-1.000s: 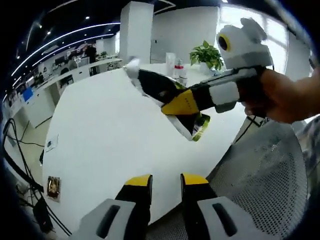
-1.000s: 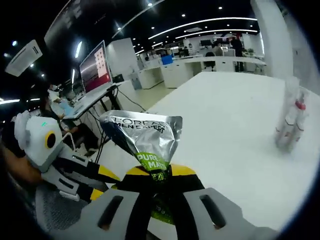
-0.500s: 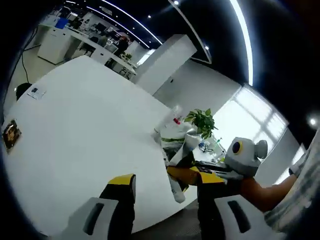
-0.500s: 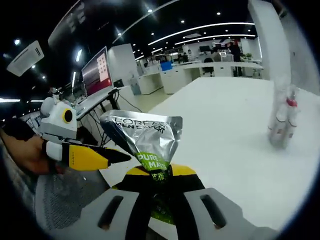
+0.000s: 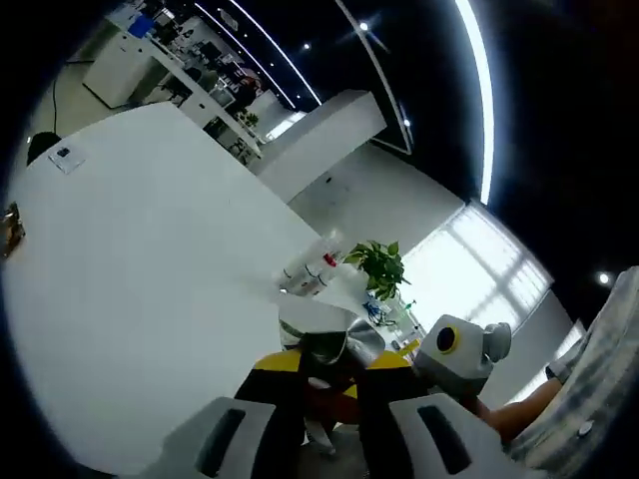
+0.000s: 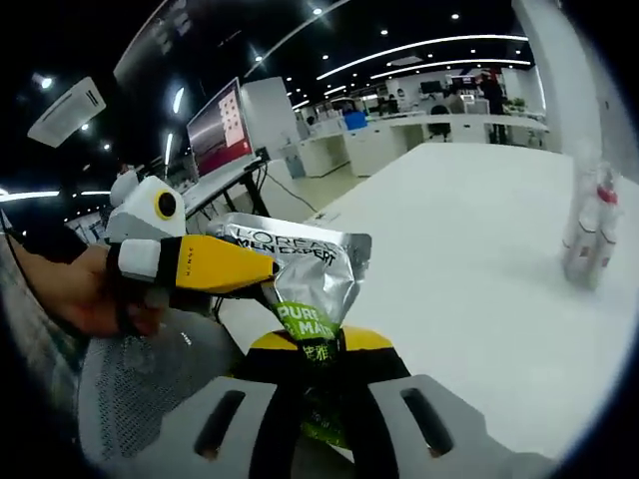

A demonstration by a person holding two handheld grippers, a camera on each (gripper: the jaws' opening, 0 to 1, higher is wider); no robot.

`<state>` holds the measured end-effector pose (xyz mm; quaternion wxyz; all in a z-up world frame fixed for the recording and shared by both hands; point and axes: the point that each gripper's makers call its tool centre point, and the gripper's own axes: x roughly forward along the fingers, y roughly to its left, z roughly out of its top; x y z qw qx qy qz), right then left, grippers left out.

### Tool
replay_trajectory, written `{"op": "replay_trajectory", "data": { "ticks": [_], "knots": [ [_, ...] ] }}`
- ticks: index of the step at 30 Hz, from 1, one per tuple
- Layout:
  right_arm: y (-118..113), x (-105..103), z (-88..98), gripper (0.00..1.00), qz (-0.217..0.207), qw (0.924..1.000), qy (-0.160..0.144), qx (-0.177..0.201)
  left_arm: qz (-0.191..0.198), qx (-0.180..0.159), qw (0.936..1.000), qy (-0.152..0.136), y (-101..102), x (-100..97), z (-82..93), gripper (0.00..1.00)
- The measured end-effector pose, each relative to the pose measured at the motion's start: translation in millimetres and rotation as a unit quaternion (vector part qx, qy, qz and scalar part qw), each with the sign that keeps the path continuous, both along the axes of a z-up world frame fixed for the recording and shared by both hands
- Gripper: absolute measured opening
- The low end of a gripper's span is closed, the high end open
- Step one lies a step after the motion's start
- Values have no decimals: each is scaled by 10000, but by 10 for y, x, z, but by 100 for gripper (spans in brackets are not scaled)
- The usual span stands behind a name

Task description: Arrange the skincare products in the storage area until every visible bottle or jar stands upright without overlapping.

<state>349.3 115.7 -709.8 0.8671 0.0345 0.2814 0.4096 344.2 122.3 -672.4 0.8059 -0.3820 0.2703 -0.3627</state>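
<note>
Here, step in hand: looks like a handover or two-handed straightening of the silver sachet (image 6: 300, 269), held in mid-air off the near edge of the white table (image 6: 479, 259).
Right gripper (image 6: 318, 351): clamped narrow on the sachet's lower green-printed end; silver top standing up above the jaws, lettering readable.
Left gripper (image 6: 262, 267): reaching in from the left in the right gripper view, yellow tip touching or overlapping the sachet's upper left edge; in the left gripper view (image 5: 321, 369) jaws drawn close together with the sachet (image 5: 321, 334) just ahead of them. Closed on the foil or merely against it: cannot tell.
Doing it well: probably best to get a firm pinch on the upper edge before loosening the lower grip, to keep the pouch vertical, then to carry it toward the bottles (image 6: 589, 235) and set it down beside them, apart, not leaning on them.
Hard to make out: bottles clustered far across the table, wrapped or bagged in something clear, count and labels unclear; potted plant (image 5: 377, 267) just behind them in the left gripper view; sachet's bottom end hidden between the right jaws; contact point of the left tips blurred.
</note>
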Motion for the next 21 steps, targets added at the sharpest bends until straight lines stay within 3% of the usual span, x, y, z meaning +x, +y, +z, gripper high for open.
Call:
{"op": "replay_trajectory", "data": {
  "ticks": [2, 7, 11, 14, 18, 21],
  "knots": [
    [12, -8, 8, 12, 57, 10000, -19, 0, -52, 56, 9999, -146, 8, 2, 14, 16],
    [38, -36, 12, 16, 252, 9997, 29, 22, -36, 40, 10000, -57, 35, -25, 19, 13],
    [31, -47, 72, 22, 528, 9983, 62, 246, -17, -61, 9999, -91, 50, -28, 56, 11],
    [30, -65, 142, 29, 674, 9951, 335, 641, -63, -360, 9993, -26, 50, -45, 123, 9],
    [7, -75, 227, 38, 912, 9900, 469, 966, -106, -421, 9990, -75, 49, -53, 154, 6],
    [29, -125, 356, 51, 1165, 9767, 883, 1571, -93, -554, 9984, -57, 80, -48, 184, 4]
  ]
}}
